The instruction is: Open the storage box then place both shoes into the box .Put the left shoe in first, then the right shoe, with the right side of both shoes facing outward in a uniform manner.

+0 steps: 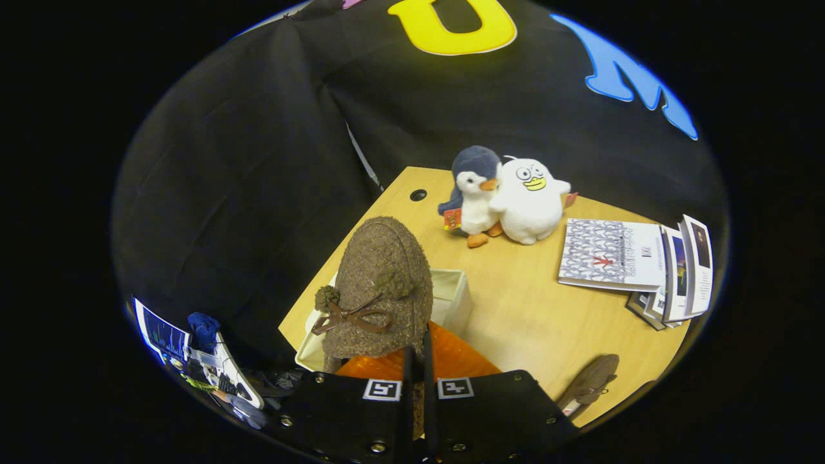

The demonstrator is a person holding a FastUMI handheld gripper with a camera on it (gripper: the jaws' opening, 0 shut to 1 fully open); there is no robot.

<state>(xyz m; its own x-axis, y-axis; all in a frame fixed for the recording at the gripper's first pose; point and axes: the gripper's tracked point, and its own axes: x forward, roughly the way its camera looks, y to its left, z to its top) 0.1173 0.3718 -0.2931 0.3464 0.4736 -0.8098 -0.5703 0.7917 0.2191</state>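
A brown fuzzy slipper-type shoe with a brown bow and pom-poms is held up by the tongs, whose fingers are drawn narrow, almost together, pinching what looks like the heel rim. The shoe's long axis runs away from the tongs, toe pointing far, sole hidden from view.

Directly under the held shoe sits the white open-topped storage box. Its far right corner and right wall are seen just beyond the shoe; a strip of its near left wall shows below the shoe's left side. The shoe hangs above the box mouth, not yet seated by the look of it. An orange crinkled sheet or lid lies just ahead of the fingers, touching the box's near side; whether it is the box's lid cannot be told.

The second brown fuzzy shoe lies on the light wooden tabletop, near right, well apart from the box.

Far side: a blue-and-white plush penguin and a white plush duck, touching each other. Far right: a stack of booklets. None of these stands between the shoe and the box. The coming lowering is judged to depend on keeping the toe inside the far wall.
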